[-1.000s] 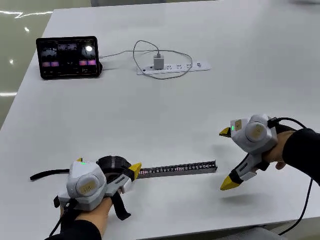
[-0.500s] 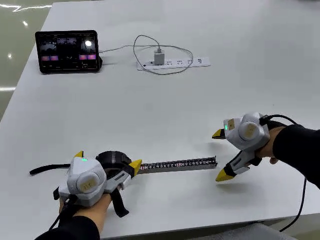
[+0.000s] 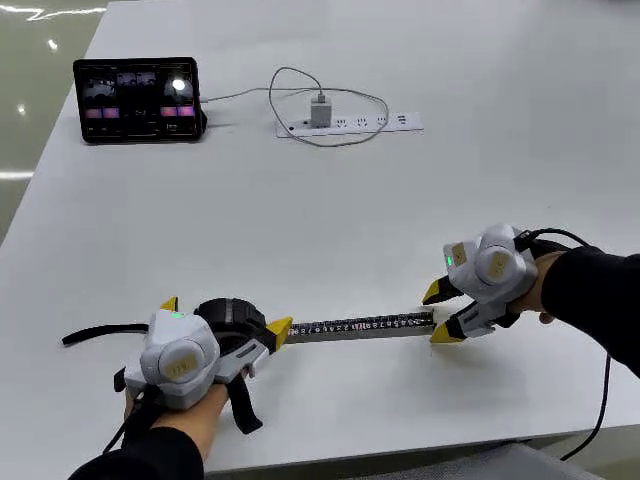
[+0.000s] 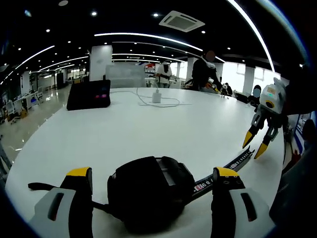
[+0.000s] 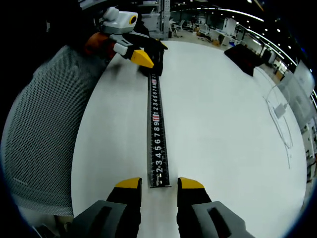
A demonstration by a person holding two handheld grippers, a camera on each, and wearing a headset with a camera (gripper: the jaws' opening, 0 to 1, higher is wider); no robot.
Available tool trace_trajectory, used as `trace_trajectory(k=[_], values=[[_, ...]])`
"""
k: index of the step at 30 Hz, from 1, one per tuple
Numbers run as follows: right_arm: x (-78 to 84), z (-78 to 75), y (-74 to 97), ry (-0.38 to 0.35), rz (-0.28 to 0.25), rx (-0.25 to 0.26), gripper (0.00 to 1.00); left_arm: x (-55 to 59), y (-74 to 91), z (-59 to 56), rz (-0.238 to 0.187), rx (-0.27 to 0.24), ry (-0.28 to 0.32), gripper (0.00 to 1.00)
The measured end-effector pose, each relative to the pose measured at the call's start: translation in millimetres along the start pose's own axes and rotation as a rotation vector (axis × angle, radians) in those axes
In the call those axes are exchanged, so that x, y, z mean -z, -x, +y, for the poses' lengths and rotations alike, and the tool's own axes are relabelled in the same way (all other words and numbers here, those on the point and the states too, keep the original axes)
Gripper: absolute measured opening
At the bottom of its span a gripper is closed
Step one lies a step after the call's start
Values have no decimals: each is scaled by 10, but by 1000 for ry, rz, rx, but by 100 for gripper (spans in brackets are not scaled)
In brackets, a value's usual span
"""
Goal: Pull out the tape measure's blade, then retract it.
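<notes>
- Black round plastic tape measure case [image 3: 228,322] sits on the white table [image 3: 330,220]. Its black steel blade [image 3: 360,325] lies flat, part pulled out of the case toward the right gripper [image 3: 435,316].
- Jaws of the left gripper [image 3: 225,315] are spread wide, one on each side of the case. Clamped or just bracketing, can't tell; its own view hints at slim gaps.
- Right gripper is at the blade end farthest from the case, jaws part open either side of the end hook [image 5: 159,184], holding nothing.
- Risk: the pinch misses the hook, so the blade slips and whips back into the case.
- Risk: the case is loosely held, so a pull drags it.
- Writing: white numerals 1–9 from the tip, then red marks. No brand legible.
</notes>
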State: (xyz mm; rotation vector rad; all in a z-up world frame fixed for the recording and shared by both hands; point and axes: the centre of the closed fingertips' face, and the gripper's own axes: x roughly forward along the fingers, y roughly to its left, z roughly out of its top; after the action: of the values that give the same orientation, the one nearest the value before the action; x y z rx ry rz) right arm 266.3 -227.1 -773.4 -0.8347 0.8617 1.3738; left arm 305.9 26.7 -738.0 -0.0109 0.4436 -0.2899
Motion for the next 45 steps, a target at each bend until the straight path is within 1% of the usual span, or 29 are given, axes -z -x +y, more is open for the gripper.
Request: trace_trajectory(k=[2, 4, 6, 9, 10, 11, 12, 14, 18, 19, 20, 21, 22, 23, 25, 26, 27, 29, 31, 34, 37, 38, 40, 45], values=[[2, 2, -7, 6, 6, -3, 22, -6, 0, 4, -3, -1, -4, 98], [18, -1, -12, 7, 13, -3, 23, -36, 0, 23, -16, -7, -26, 98], [38, -2, -18, 7, 19, -4, 20, -17, 7, 45, 1, -12, 27, 97], [82, 1, -30, 7, 33, -5, 13, 7, 8, 81, 12, -22, 32, 98], [76, -18, -32, 4, 25, 2, 12, 3, 13, 87, 9, -24, 42, 98], [75, -11, -31, -30, 24, -2, 12, -2, 15, 88, 7, -25, 44, 98], [71, -16, -32, -32, 25, -4, 12, -6, 16, 86, 5, -26, 45, 98], [77, -12, -35, -14, 31, -4, 12, -1, 14, 74, 9, -22, 45, 97], [69, -6, -48, -9, 48, -1, 11, 24, 11, 64, 24, -22, 49, 97], [68, -9, -51, -7, 58, -4, 11, 35, 13, 68, 30, -26, 51, 96], [71, -6, -54, 20, 76, -5, 11, 38, 12, 77, 33, -29, 51, 96], [67, -1, -60, 9, 87, 3, 11, 38, 13, 83, 33, -30, 54, 95], [77, 6, -63, 16, 110, 4, 11, 42, 14, 86, 34, -30, 60, 93], [64, 5, -70, 27, 110, -1, 11, 48, 11, 90, 37, -28, 65, 91], [69, -8, -62, -3, 116, -2, 11, 64, 5, 108, 46, -32, 77, 89], [70, -6, -60, -3, 116, -2, 11, 72, 8, 106, 51, -32, 81, 87], [78, -6, -56, -9, 113, -2, 11, 78, 12, 109, 57, -34, 82, 85], [78, -14, -59, -44, 108, 3, 11, 85, 16, 105, 64, -33, 85, 79], [77, -11, -62, -40, 109, 3, 10, 79, 22, 88, 65, -19, 116, 73], [72, -22, -67, -58, 115, -4, 10, 78, 31, 66, 69, -19, 90, 69], [62, -22, -69, -61, 134, -9, 10, 88, 30, 32, 79, -7, 70, 64], [62, -23, -70, -61, 141, -10, 10, 86, 32, 46, 79, -13, 63, 64], [58, -17, -71, -56, 153, -13, 10, 90, 31, 53, 81, -11, 70, 63], [73, -17, -59, -66, 160, -13, 10, 99, 30, 55, 88, -10, 67, 63]])
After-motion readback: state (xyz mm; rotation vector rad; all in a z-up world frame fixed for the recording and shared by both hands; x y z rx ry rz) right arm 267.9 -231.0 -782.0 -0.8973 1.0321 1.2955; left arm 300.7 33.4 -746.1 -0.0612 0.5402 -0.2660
